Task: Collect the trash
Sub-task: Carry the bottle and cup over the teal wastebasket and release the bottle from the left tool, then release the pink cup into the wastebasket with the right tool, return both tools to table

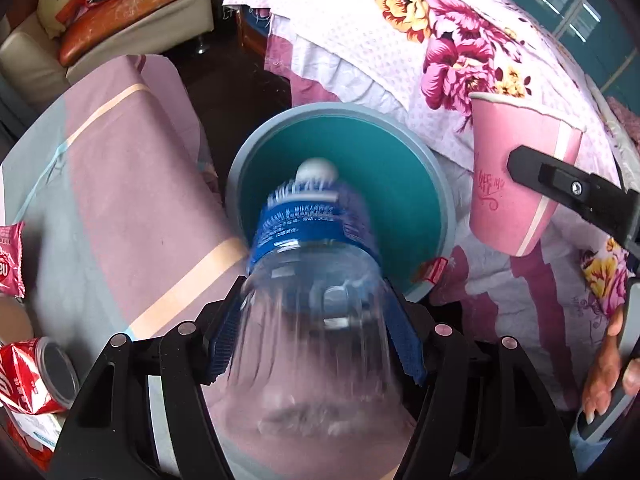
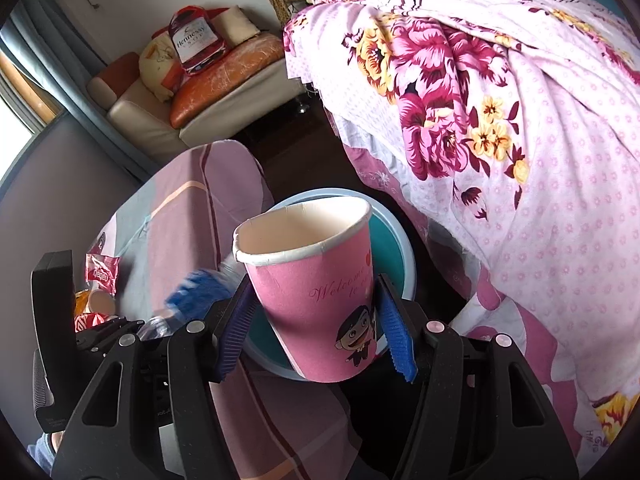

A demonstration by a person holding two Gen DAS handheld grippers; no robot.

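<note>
The left tongs [image 1: 316, 336] are clenched on a clear plastic bottle [image 1: 316, 280], its white cap pointing ahead over the mouth of a teal bin [image 1: 400, 184]. The right tongs [image 2: 316, 328] grip a pink paper cup [image 2: 320, 300] by its sides, open rim up, with the same bin just beyond it. Left of the left tongs, a crushed red can [image 1: 36, 376] and a red wrapper [image 1: 10, 256] lie on the cloth-covered desk [image 1: 120, 200]. Beyond the bin stands a bed [image 1: 420, 40] under a floral cover.
</note>
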